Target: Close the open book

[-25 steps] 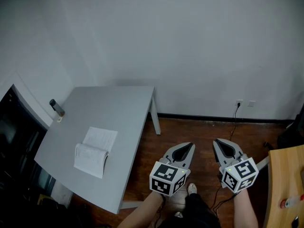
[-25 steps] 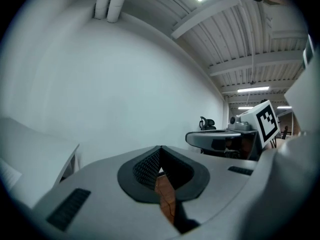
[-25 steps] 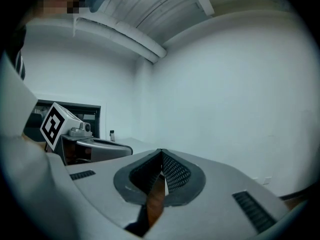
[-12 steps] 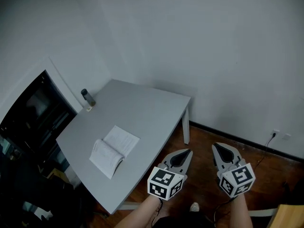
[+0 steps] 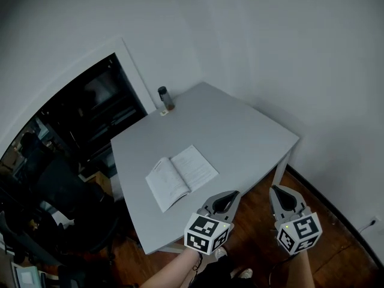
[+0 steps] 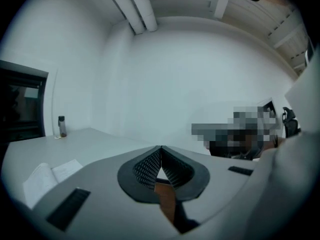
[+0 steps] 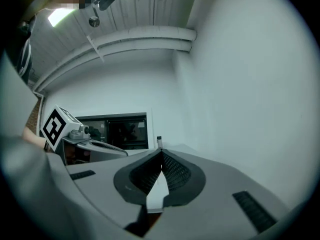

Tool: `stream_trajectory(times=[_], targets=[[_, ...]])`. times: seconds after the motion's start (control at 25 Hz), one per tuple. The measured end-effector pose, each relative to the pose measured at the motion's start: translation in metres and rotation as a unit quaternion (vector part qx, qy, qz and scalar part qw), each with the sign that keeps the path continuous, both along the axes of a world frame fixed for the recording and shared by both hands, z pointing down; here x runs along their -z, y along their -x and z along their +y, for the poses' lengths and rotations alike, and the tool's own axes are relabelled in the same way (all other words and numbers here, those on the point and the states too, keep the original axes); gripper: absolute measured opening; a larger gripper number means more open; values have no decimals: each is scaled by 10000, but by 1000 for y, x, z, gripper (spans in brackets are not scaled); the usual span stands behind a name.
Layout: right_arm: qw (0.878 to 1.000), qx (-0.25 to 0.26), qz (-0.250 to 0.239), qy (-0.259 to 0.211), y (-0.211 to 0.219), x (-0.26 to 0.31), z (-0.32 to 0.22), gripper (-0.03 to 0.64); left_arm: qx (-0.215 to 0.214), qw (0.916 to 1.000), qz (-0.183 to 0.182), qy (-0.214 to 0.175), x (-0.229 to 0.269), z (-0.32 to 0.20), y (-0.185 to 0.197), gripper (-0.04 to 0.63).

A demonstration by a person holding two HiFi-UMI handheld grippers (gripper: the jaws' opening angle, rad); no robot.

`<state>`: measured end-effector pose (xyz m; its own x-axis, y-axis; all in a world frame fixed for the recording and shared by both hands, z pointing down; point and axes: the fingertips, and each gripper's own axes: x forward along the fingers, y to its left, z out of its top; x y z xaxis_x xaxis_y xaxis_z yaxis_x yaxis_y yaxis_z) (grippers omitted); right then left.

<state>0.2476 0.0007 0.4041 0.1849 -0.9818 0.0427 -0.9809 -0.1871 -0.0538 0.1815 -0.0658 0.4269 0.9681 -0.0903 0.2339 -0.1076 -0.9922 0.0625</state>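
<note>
An open book [image 5: 180,176] with white printed pages lies flat on the grey table [image 5: 240,137], near its front edge; in the left gripper view the book [image 6: 47,176] shows at the lower left. My left gripper [image 5: 231,195] hangs just off the table's front edge, right of the book, its jaws shut and empty. My right gripper [image 5: 278,191] is further right, over the wooden floor, also shut with nothing in it. Neither gripper touches the book.
A small dark bottle [image 5: 165,98] stands at the table's far corner by a dark window [image 5: 78,131]. White walls [image 5: 288,53] close in behind and to the right of the table. Brown wooden floor [image 5: 336,245] lies to the right.
The view has swung left, so the table and book now sit more central and closer. Both grippers stay shut, low in front of me.
</note>
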Motion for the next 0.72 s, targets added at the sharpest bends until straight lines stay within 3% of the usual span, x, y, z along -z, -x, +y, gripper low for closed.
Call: stream_trajectory(times=[0.36, 0.72], targets=[[9929, 1140, 303, 117, 29, 9, -138, 3, 1101, 9936, 261, 39, 2, -123, 39, 5], [9796, 1886, 430, 538, 71, -7, -247, 3, 1970, 9796, 86, 374, -34, -218, 90, 5]])
